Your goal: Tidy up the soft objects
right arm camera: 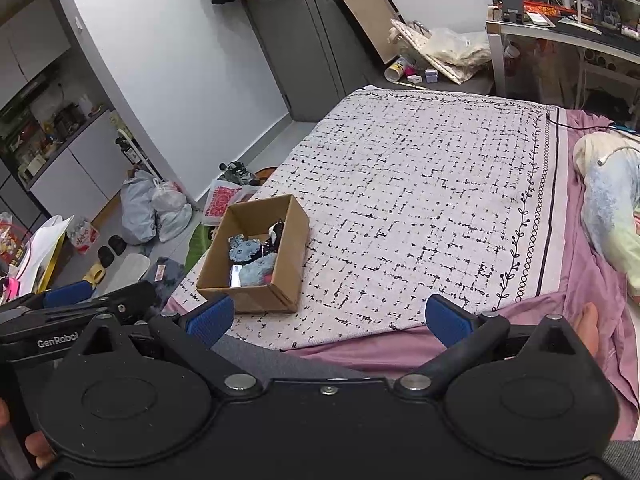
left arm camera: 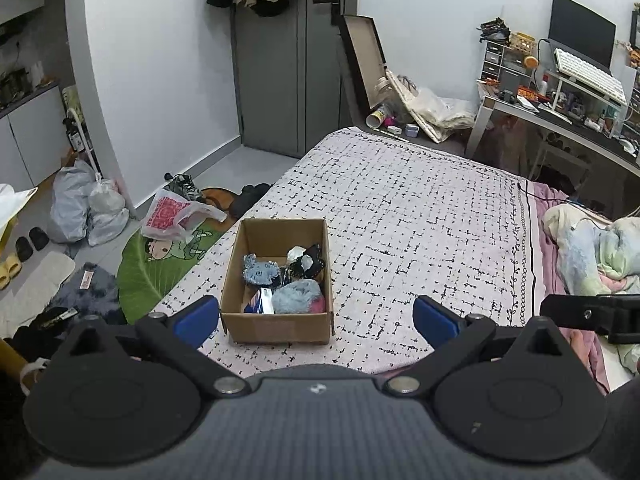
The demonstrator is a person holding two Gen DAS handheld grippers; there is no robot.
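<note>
An open cardboard box (left arm camera: 276,326) (right arm camera: 288,276) stands on the patterned bed cover (left arm camera: 420,216) (right arm camera: 420,184) near its left edge. Inside lie several soft things: a blue plush (left arm camera: 260,271) (right arm camera: 244,250), a light-blue fluffy item with pink (left arm camera: 298,297) (right arm camera: 258,272) and dark fabric (left arm camera: 306,266) (right arm camera: 276,236). My left gripper (left arm camera: 316,320) hangs open just in front of the box, nothing between its blue pads. My right gripper (right arm camera: 328,318) is also open and empty, over the near bed edge to the right of the box. The left gripper's arm (right arm camera: 80,308) shows at the right view's left edge.
A crumpled pastel blanket (left arm camera: 592,252) (right arm camera: 612,208) lies on the pink sheet at the right. On the floor to the left sit plastic bags (left arm camera: 88,204) (right arm camera: 156,204), slippers and a green rug (left arm camera: 160,268). A cluttered desk (left arm camera: 560,112) stands beyond the bed's far corner.
</note>
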